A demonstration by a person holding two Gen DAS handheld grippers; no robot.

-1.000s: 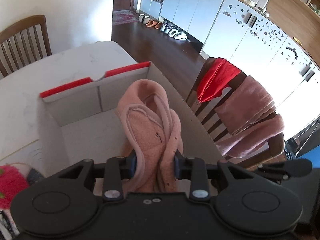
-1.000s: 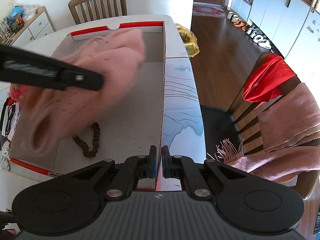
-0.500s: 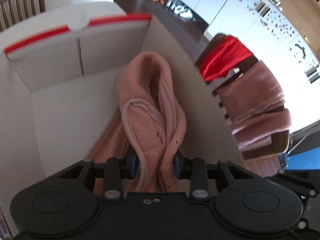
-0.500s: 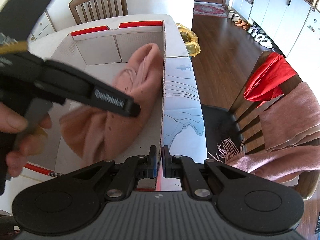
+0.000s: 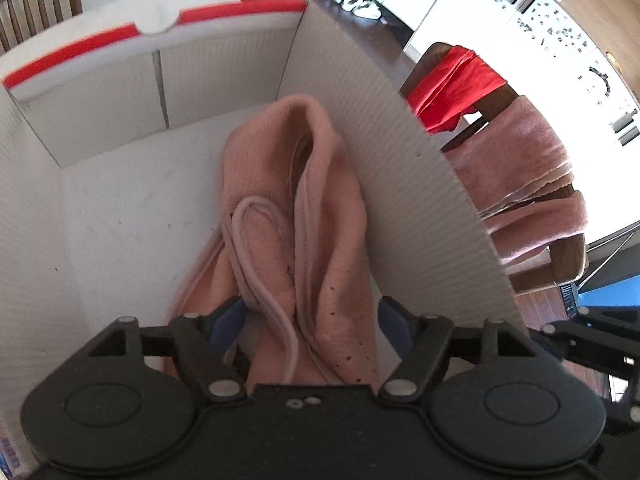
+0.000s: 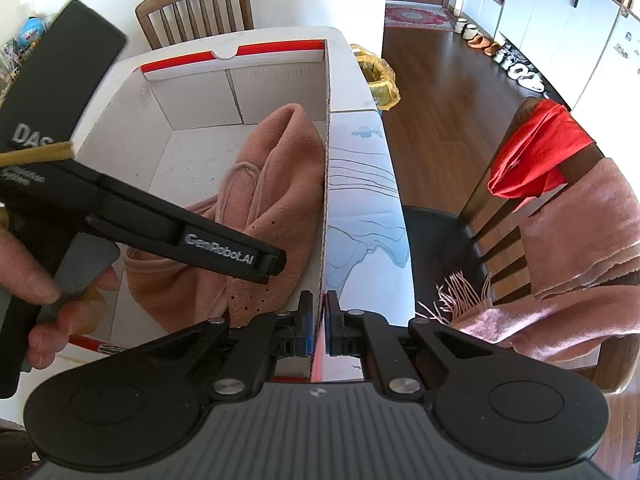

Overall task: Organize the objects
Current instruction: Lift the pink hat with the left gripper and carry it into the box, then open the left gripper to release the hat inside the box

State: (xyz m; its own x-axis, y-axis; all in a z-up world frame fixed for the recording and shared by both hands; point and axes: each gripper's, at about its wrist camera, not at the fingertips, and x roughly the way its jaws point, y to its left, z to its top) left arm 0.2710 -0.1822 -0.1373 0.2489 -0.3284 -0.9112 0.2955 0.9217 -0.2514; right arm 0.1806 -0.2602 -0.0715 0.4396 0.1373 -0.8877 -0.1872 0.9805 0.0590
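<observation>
A pink fleece garment (image 5: 304, 232) lies inside the white cardboard box (image 5: 120, 220) against its right wall; it also shows in the right wrist view (image 6: 276, 200). My left gripper (image 5: 308, 320) is low inside the box, its jaws now apart around the garment's near end, which rests on the box floor. My right gripper (image 6: 319, 320) is shut on the box's right wall (image 6: 326, 184) at the near corner. The left gripper's body (image 6: 168, 232) crosses over the box in the right wrist view.
The box has red-edged flaps (image 6: 272, 48) and sits on a white table (image 6: 360, 184). A wooden chair (image 6: 552, 216) draped with a red cloth (image 6: 536, 152) and pink scarf (image 6: 580, 248) stands to the right. Another chair (image 6: 196, 8) stands behind the table.
My left gripper went down into the box with the garment and its jaws opened, letting the garment settle on the floor. My right gripper stayed clamped on the wall.
</observation>
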